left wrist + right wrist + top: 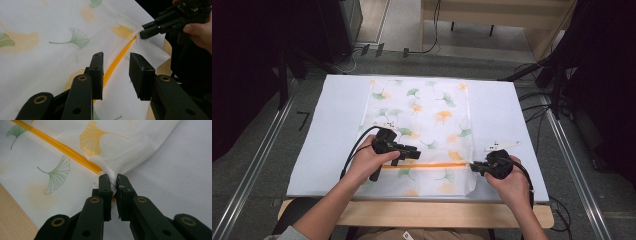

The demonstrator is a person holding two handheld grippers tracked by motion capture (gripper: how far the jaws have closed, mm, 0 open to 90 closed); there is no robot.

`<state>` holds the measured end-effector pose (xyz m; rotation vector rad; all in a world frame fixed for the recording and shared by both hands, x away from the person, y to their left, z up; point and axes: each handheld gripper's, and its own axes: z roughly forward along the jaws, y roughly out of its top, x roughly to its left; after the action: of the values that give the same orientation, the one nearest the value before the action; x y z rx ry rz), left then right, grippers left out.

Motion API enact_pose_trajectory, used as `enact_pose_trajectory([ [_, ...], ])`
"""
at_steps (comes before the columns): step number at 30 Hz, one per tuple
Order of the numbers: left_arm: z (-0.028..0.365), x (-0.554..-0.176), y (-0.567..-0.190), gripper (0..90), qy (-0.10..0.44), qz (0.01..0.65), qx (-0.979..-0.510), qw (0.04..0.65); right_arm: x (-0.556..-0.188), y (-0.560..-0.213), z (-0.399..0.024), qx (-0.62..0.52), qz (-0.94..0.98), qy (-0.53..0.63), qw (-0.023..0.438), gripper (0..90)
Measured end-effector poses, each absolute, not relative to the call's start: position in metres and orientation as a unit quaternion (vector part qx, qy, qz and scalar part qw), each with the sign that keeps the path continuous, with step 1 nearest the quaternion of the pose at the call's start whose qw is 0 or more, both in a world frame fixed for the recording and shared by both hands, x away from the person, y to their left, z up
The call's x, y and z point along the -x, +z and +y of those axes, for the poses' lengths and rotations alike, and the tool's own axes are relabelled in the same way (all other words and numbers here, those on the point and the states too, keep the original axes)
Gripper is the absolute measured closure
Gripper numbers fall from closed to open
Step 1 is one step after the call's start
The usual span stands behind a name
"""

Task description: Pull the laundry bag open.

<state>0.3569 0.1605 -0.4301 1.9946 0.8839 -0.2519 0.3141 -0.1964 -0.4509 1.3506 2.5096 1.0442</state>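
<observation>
White tabletop (332,130) under leaf-printed mesh bag (422,115)

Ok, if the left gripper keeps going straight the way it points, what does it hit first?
Probably the orange zipper of the mesh bag: it runs between the open left gripper fingers toward the right gripper. Depth is unclear.

The surface (332,130) lies bare left and right of the bag (422,120), giving a gripper free passage along both sides and across the far half. Near the front edge, the left gripper (412,152) and right gripper (474,167) crowd the zipper (437,165), with open bag between them.
</observation>
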Motion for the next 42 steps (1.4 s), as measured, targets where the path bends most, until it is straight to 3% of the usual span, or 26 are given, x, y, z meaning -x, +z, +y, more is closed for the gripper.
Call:
enact_pose_trajectory([
  [10,0.145,-0.351,-0.430,67.2,-0.123,0.356,-0.796,0.474,-0.314,-0.448,-0.198,-0.446,0.819,0.357,0.052,84.8],
  [25,0.126,-0.346,-0.440,73.0,-0.130,0.336,-0.818,0.449,-0.314,-0.449,-0.197,-0.445,0.817,0.363,0.050,84.3],
  [28,0.123,-0.345,-0.440,86.5,-0.134,0.341,-0.817,0.446,-0.314,-0.448,-0.197,-0.446,0.816,0.366,0.047,84.2],
  [30,0.121,-0.346,-0.440,90.0,-0.138,0.340,-0.816,0.446,-0.314,-0.448,-0.198,-0.446,0.815,0.368,0.047,84.2],
  [33,0.116,-0.346,-0.443,90.0,-0.143,0.344,-0.812,0.449,-0.314,-0.447,-0.198,-0.447,0.813,0.370,0.047,84.3],
  [35,0.113,-0.346,-0.445,80.6,-0.151,0.345,-0.812,0.447,-0.314,-0.447,-0.198,-0.446,0.813,0.372,0.046,84.3],
  [42,0.094,-0.345,-0.450,72.5,-0.152,0.329,-0.821,0.441,-0.313,-0.445,-0.197,-0.446,0.813,0.372,0.047,84.3],
])
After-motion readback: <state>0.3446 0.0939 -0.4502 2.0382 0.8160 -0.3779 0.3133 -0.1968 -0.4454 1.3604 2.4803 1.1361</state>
